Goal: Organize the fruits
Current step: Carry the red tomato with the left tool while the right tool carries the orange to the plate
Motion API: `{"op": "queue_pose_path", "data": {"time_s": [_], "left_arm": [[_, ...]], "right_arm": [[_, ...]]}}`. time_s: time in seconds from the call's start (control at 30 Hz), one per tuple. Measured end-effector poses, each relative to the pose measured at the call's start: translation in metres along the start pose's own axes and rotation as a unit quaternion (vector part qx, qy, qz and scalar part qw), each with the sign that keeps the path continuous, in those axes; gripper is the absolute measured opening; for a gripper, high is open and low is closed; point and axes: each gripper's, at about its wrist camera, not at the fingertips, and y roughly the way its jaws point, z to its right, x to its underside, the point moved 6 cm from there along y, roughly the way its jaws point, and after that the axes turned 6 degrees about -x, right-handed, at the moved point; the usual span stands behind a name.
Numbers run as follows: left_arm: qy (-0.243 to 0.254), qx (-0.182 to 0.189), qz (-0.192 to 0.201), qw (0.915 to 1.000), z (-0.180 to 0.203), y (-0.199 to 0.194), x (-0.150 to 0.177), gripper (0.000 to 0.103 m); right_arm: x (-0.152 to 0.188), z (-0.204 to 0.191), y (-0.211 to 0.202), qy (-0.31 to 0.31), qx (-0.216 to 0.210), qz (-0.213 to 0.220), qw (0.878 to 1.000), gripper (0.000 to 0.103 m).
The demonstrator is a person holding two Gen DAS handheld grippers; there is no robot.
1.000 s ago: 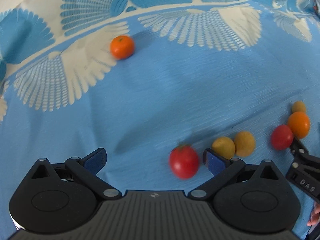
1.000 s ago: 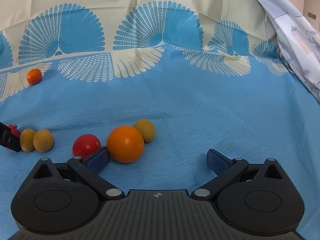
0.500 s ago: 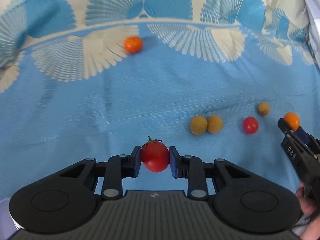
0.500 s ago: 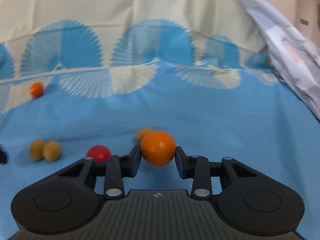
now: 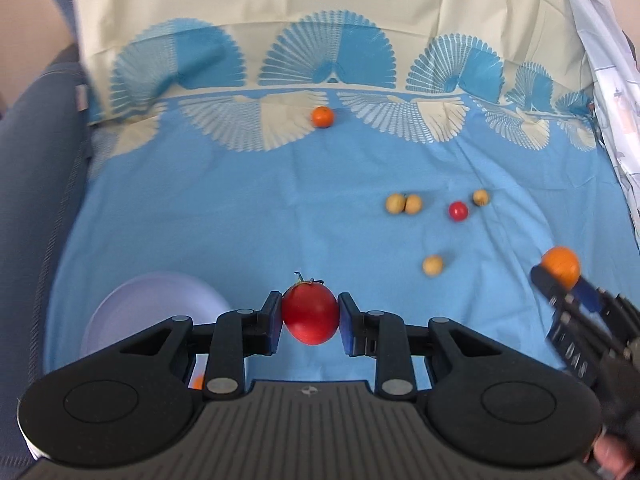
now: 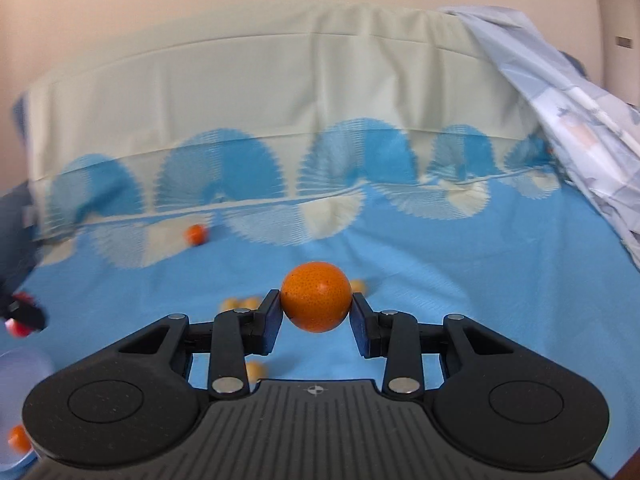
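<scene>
Fruits lie scattered over a blue bedsheet (image 5: 248, 216) printed with cream feather fans; in the left wrist view a round red tomato with a green stalk (image 5: 310, 313) is clamped between the blue pads of the left gripper (image 5: 310, 322), held above the sheet; a pale lilac round bowl (image 5: 156, 312) sits just beyond the gripper's left finger, with a bit of orange fruit showing in it; a small orange mandarin (image 5: 322, 117) rests far off near the patterned band; two tan round fruits (image 5: 404, 203) touch each other mid-sheet, a small red tomato (image 5: 458, 211) and another tan fruit (image 5: 480, 197) lie just beside them, and a fifth tan one (image 5: 433, 266) sits nearer; at the right edge the right gripper (image 5: 562, 280) carries a round orange (image 5: 561, 266).

In the right wrist view the right gripper (image 6: 316, 316) is closed on that dimpled orange (image 6: 316, 302), lifted clear of the sheet; the far mandarin (image 6: 196, 234) shows blurred beyond; the bowl's rim (image 6: 24, 364) is at the lower left.
</scene>
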Motion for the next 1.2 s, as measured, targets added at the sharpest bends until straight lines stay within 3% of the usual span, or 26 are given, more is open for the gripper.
{"op": "queue_pose_path", "data": {"time_s": [0.3, 0.47, 0.77, 1.2], "left_arm": [[-0.068, -0.005, 0.021, 0.9974, -0.065, -0.076, 0.080, 0.032], [-0.107, -0.015, 0.031, 0.9936, -0.095, -0.104, 0.118, 0.032], [-0.145, -0.035, 0.041, 0.9880, -0.130, -0.119, 0.157, 0.032], [-0.162, -0.022, 0.052, 0.9851, -0.145, -0.124, 0.164, 0.032]], "right_arm": [[0.018, -0.115, -0.090, -0.077, -0.135, -0.022, 0.988, 0.038], [0.022, -0.158, -0.122, -0.113, -0.180, -0.017, 0.977, 0.038], [0.036, -0.199, -0.157, -0.183, -0.207, -0.013, 0.961, 0.038], [0.040, -0.212, -0.160, -0.203, -0.200, -0.023, 0.958, 0.038]]}}
